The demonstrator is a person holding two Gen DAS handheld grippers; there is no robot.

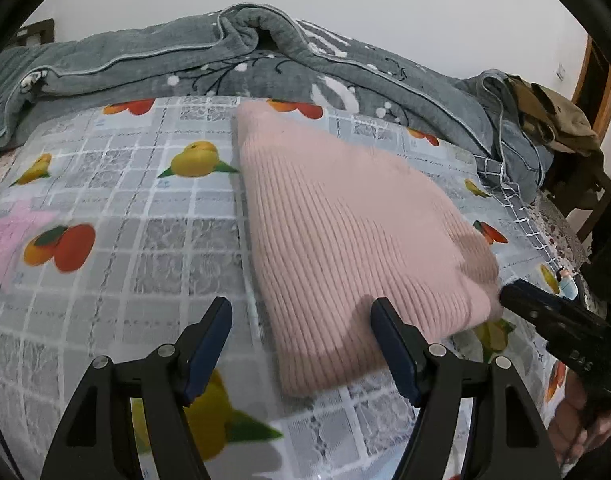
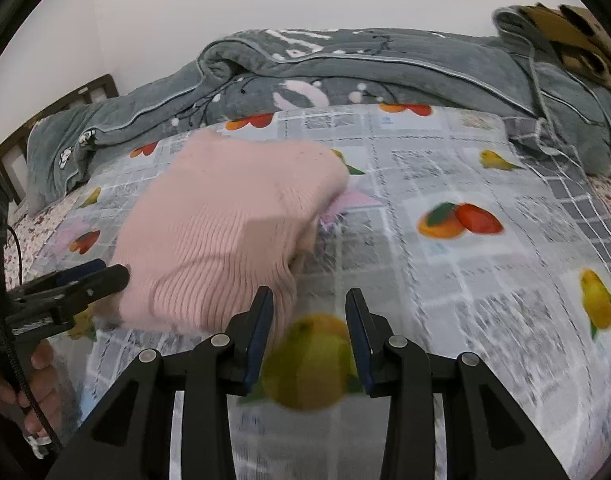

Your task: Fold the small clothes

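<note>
No brand, label or legible writing can be made out; the white marks on the grey quilt [image 1: 153, 60] at the top of the left wrist view cannot be read as words. No container is seen.

A folded pink ribbed knit garment [image 1: 345, 240] is laid on the fruit-printed checked cloth [image 1: 137, 248] that covers the bed, in the centre of the left wrist view and centre left of the right wrist view [image 2: 225, 236]. A paler pink piece [image 2: 355, 202] is partly seen under its right edge in the right wrist view.

The left gripper [image 1: 301, 316] is held with its jaws wide apart, nothing between them, the right finger over the garment's near edge. The right gripper [image 2: 309, 306] is held with jaws parted more narrowly, empty, above a printed fruit at lower centre. Brown clothing [image 1: 553, 116] is piled at the upper right.
</note>
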